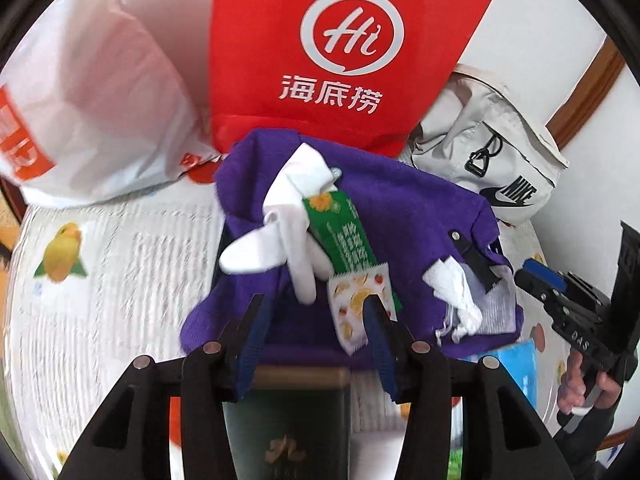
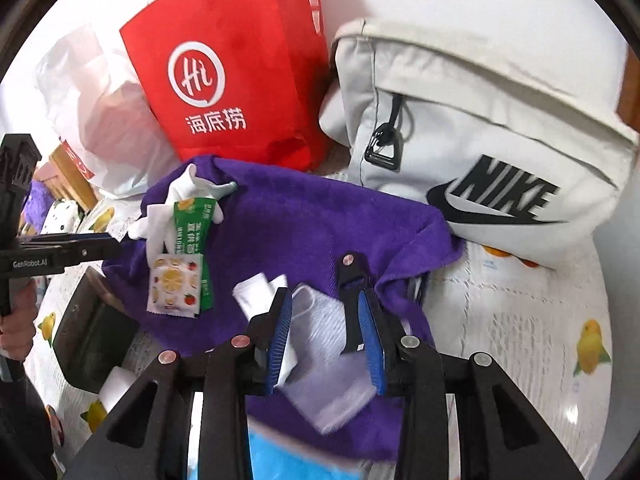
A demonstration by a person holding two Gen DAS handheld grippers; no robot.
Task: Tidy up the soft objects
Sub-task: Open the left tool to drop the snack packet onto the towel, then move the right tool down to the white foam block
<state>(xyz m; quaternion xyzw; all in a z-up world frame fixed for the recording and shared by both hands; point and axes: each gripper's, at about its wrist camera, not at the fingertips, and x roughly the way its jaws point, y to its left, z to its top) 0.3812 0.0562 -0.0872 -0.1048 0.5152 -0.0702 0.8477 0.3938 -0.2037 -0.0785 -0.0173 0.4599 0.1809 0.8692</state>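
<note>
1. Left gripper (image 1: pixel 316 312) — fingers spread wide over the purple towel (image 1: pixel 360 208), its right finger touching a fruit-printed sachet (image 1: pixel 356 312); nothing is clamped.
2. Right gripper (image 2: pixel 326 320) — jaws parted around a white mesh pouch (image 2: pixel 324 336) lying on the towel, not closed on it.
3. White glove (image 1: pixel 280 220) and green packet (image 1: pixel 340 236) rest on the towel.
4. Writing: red bag (image 1: pixel 344 40) reads "Hi 海底捞"; grey backpack (image 2: pixel 480 120) reads "NIKE".

Bright, even daylight fills both views, shadows soft, fisheye edges bowed and dark-rimmed, with motion blur smearing much.
</note>
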